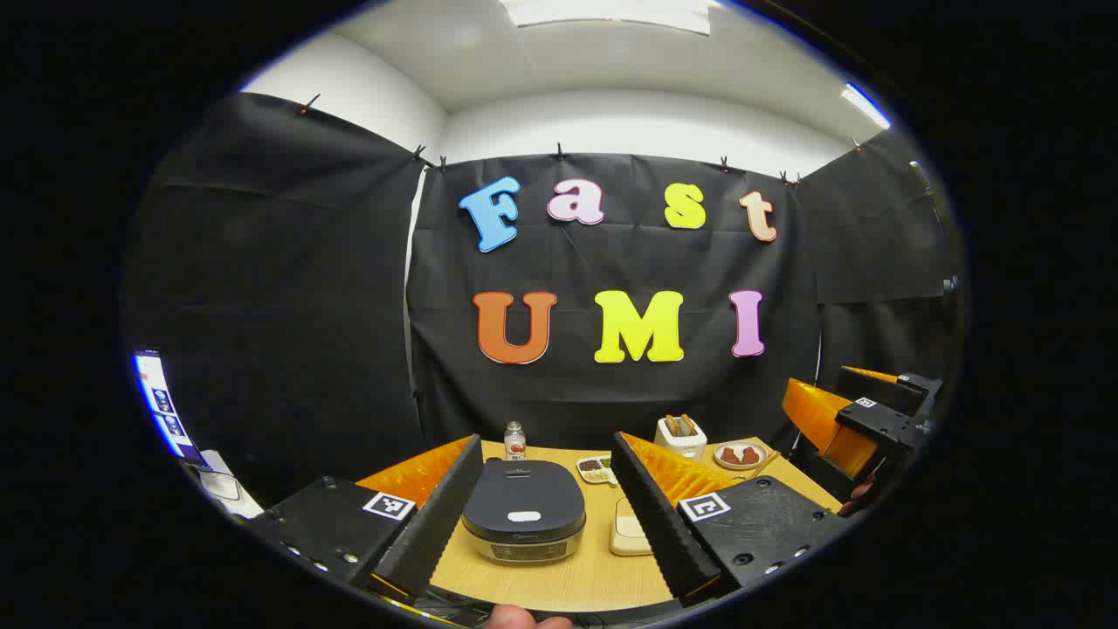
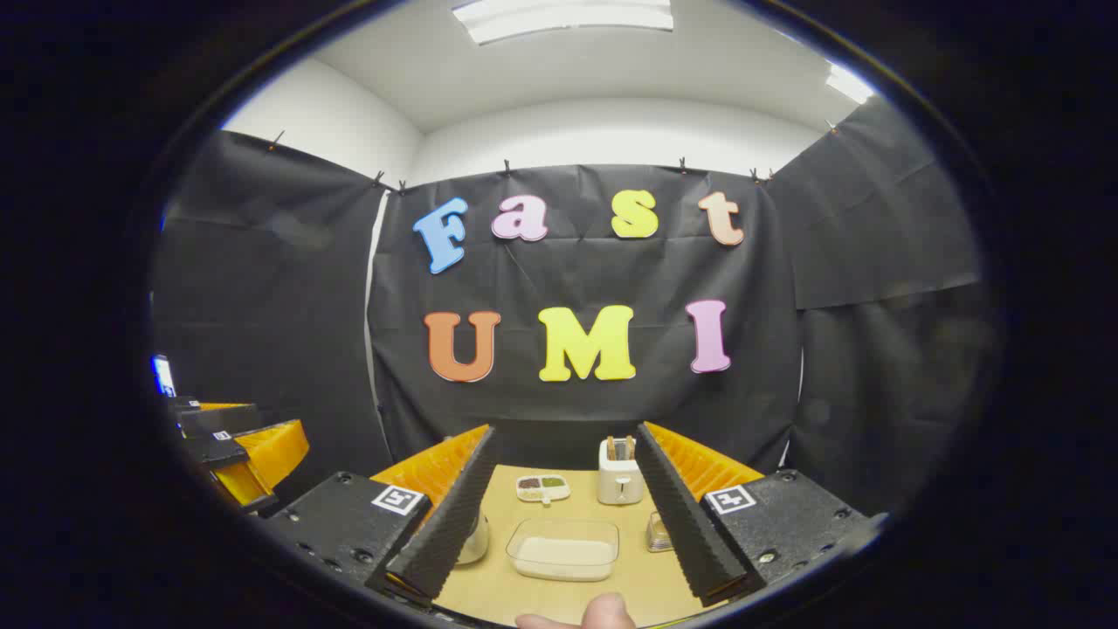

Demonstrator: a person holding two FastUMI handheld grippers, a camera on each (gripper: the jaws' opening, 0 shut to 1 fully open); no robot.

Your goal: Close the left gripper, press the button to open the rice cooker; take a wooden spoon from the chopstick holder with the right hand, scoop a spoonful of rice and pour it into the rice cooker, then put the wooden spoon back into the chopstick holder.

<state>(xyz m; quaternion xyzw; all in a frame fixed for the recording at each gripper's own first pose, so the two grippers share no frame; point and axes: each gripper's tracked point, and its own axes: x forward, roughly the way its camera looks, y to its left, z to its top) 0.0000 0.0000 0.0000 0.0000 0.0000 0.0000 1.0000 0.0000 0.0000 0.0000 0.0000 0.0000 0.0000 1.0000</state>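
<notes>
On the wooden table (image 1: 603, 577), seen in the left gripper view, the dark cooker (image 1: 523, 521) sits with its lid down, framed between the fingers of the left gripper (image 1: 546, 515), which stand wide apart with nothing between them. Behind the cooker a small bottle (image 1: 515, 440) stands near the black wall, and just right of it lies a divided dish (image 1: 596, 469) of grains. A pale tray (image 1: 629, 528) lies beside the cooker, partly hidden by the gripper's right finger. Farther back stand the white holder (image 1: 680, 436) with wooden handles sticking up, and a plate (image 1: 740, 455) of reddish pieces. The right gripper (image 1: 860, 419) hangs off the table's right edge in that view; whether its fingers meet cannot be told from there.

In the right gripper view, the right gripper (image 2: 568, 515) also has its fingers spread, empty. Between them lies the clear rice tray (image 2: 563, 548), with the dish (image 2: 542, 487) and the holder (image 2: 620, 472) behind it, the holder upright near the wall. A fingertip (image 2: 603, 611) shows at the bottom edge. The left gripper (image 2: 236, 450) appears far left, well apart from the table things.
</notes>
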